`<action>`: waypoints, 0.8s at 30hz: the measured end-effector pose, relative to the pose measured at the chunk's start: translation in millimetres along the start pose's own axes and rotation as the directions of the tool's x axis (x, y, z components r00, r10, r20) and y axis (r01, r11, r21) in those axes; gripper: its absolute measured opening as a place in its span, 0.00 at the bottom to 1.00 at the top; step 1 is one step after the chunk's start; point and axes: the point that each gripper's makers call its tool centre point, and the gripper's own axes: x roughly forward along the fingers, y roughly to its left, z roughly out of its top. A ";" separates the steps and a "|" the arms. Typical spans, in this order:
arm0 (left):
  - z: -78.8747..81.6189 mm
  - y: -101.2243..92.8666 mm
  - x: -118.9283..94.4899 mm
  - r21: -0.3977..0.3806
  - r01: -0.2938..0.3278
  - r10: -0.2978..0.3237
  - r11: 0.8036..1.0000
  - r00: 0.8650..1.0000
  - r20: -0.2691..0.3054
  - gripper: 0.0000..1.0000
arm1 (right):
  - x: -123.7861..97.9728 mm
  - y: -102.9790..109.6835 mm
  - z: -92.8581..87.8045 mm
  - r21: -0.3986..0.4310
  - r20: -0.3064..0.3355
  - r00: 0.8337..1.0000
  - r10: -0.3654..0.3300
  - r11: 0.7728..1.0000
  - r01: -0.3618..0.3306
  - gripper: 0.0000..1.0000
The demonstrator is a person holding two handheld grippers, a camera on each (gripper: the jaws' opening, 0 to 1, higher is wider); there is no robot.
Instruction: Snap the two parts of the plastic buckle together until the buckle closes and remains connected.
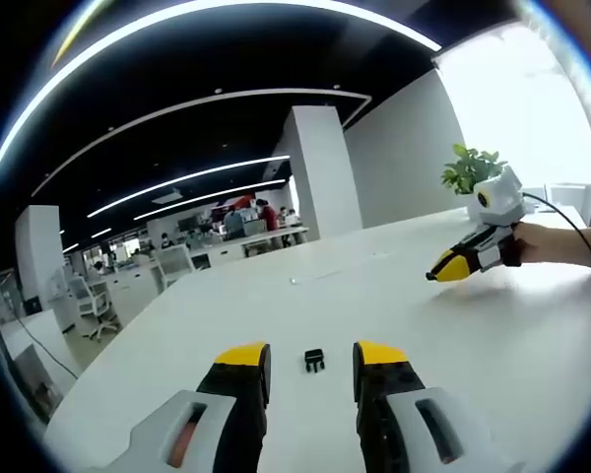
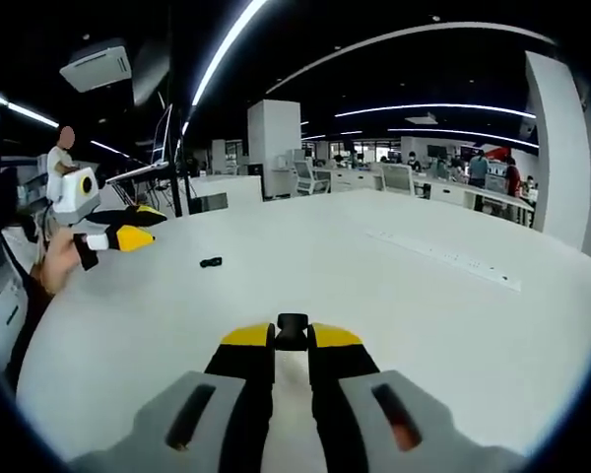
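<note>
While the left tool (image 1: pixel 312 357) hovers low over the white desk (image 1: pixel 394 296), its two yellow-tipped jaws stand wide apart with nothing between them. One black buckle part (image 1: pixel 314 361) lies on the desk just ahead of those jaws, in the gap between the tips but not touched by either. Off to the right of the left gripper view, the right tool (image 1: pixel 443 271) is held above the desk by a hand (image 1: pixel 542 243), near a potted plant (image 1: pixel 470 169).

From the right gripper view, the right tool (image 2: pixel 293 335) has its jaws drawn narrow, pinching the other buckle part (image 2: pixel 293 330) (small, black) at the tips. Farther out on the desk (image 2: pixel 424 296) lies the loose buckle part (image 2: pixel 211 262), close to the left tool (image 2: pixel 143 227), well apart from the held one.
</note>
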 end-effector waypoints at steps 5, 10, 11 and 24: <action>-0.3 -0.1 -0.1 0.001 0.000 0.000 1.000 1.000 -0.001 0.33 | 4.0 17.9 3.7 -0.017 0.002 1.000 0.030 0.999 -0.030 0.14; -0.4 0.2 -0.4 0.000 0.001 -0.001 1.000 1.000 0.000 0.33 | 9.2 39.6 6.2 -0.037 -0.004 0.998 0.062 0.997 -0.062 0.14; -0.4 0.1 -0.4 0.000 0.001 -0.001 1.000 1.000 0.001 0.33 | 10.1 44.4 7.0 -0.040 -0.004 0.997 0.072 0.997 -0.072 0.14; -1.8 -0.1 -1.0 0.000 0.005 -0.005 1.000 1.000 -0.002 0.33 | 23.2 83.7 5.3 -0.076 -0.024 0.989 0.144 0.986 -0.146 0.14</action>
